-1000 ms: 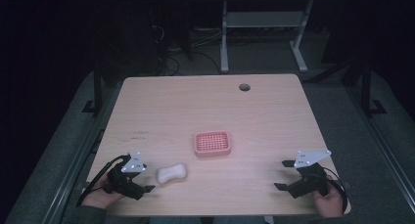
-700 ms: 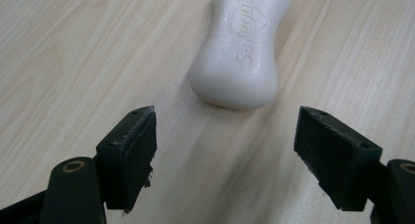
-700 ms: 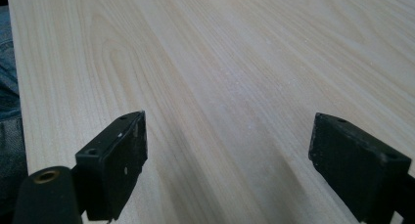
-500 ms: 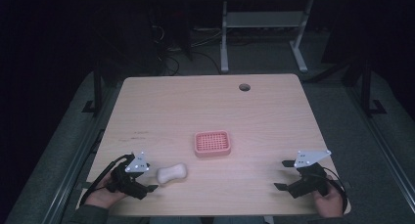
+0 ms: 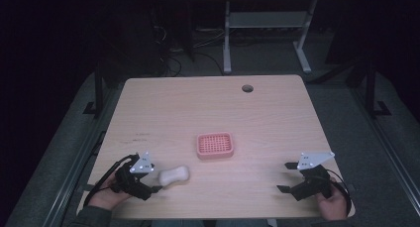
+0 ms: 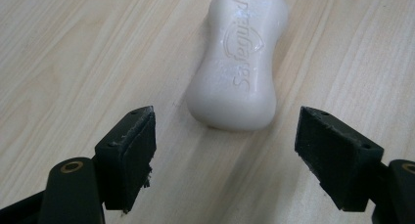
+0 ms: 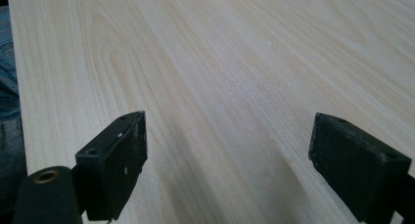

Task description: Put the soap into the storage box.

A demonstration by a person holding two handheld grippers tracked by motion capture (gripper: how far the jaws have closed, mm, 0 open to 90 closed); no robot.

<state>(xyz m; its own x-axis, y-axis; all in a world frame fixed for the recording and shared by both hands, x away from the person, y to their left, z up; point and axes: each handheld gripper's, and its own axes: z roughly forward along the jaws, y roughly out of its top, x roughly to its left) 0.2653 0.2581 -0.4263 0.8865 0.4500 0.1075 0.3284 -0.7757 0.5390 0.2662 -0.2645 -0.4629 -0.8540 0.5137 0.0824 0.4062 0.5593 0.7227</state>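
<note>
Just ahead of the left gripper (image 6: 225,136), between the lines of its two spread jaws, lies the soap (image 6: 240,57), a white waisted bar with raised lettering on its top face. Its near end sits a little beyond the jaw tips and slightly closer to the left jaw's line than the right; neither pad touches it. The jaws are released, wide apart, with nothing between them but bare wood. The bar lies flat on the table (image 6: 73,48), its long axis running away from the gripper and leaning a touch to the right.

From above, the left gripper (image 5: 154,182) rests low at the near left of the table (image 5: 208,108), held in a hand (image 5: 106,195), and the soap (image 5: 174,175) lies just past its tips on the side toward the table's middle. Farther out from that gripper, beyond the soap and apart from it, sits a pink dish (image 5: 215,145) with a gridded floor.

Well apart, at the near right edge, the right gripper (image 5: 286,177) is held in the other hand (image 5: 333,204). Its jaws also stand wide, released, and hold nothing. Along its jaws, the right gripper (image 7: 225,155) faces plain tabletop (image 7: 235,62).
</note>
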